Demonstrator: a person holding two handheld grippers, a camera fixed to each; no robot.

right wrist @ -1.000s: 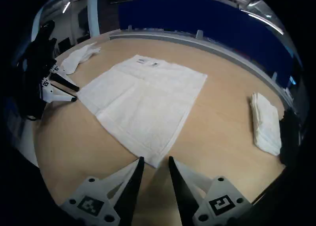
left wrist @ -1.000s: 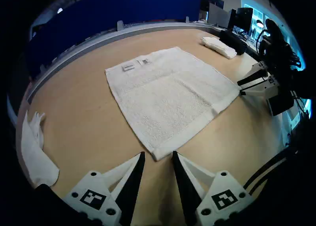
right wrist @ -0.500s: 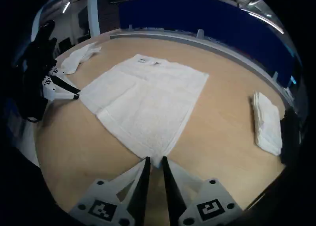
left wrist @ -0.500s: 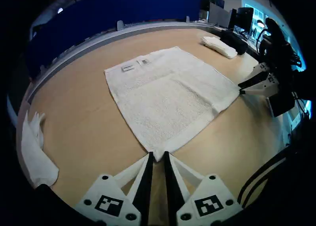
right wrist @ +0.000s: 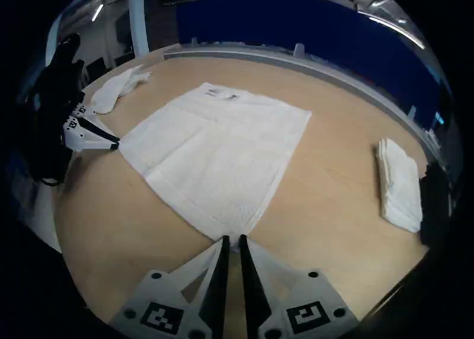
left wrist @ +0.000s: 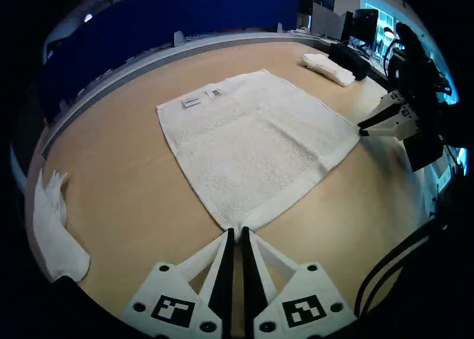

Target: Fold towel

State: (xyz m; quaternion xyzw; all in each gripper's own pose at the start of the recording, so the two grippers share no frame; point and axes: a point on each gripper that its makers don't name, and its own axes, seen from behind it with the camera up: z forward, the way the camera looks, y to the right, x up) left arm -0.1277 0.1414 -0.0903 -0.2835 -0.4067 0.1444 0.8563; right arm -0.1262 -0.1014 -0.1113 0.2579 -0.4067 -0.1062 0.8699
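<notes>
towel [left wrist: 255, 143]: plain white
desk [left wrist: 118, 179]: light tan wood
divider [left wrist: 178, 13]: dark blue
left gripper [left wrist: 237, 235]: black fingers, white body, black-and-white square markers

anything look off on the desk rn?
Only the white cloth, lying crumpled at the edge of the desk, unlike the neatly folded stack. The towel lies flat, the left gripper and right gripper each pinching a corner.
</notes>
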